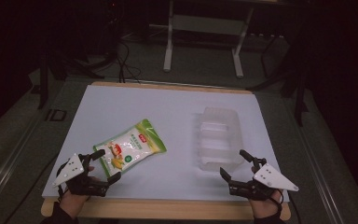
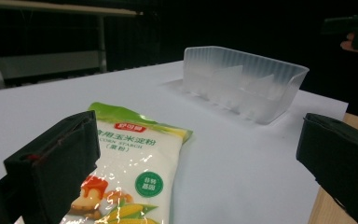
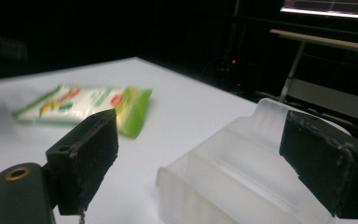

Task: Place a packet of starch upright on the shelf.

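Note:
A green and white bag of corn starch (image 1: 129, 148) lies flat on the white table (image 1: 168, 107), left of centre. My left gripper (image 1: 108, 164) stands open at the bag's near corner, its jaws wide apart with that corner (image 2: 135, 182) between them and untouched. A clear plastic tray (image 1: 218, 140) with ribbed walls sits right of centre. Open too, my right gripper (image 1: 235, 164) rests just in front of the tray's near end (image 3: 223, 186), its jaws on either side of that end and apart from it. The bag (image 3: 84, 103) shows farther off in the right gripper view.
The table's wooden front edge (image 1: 168, 208) runs just behind both hands. A white desk frame (image 1: 205, 32) stands on the dark floor beyond the far edge. Cables (image 1: 126, 60) lie on the floor at the back left.

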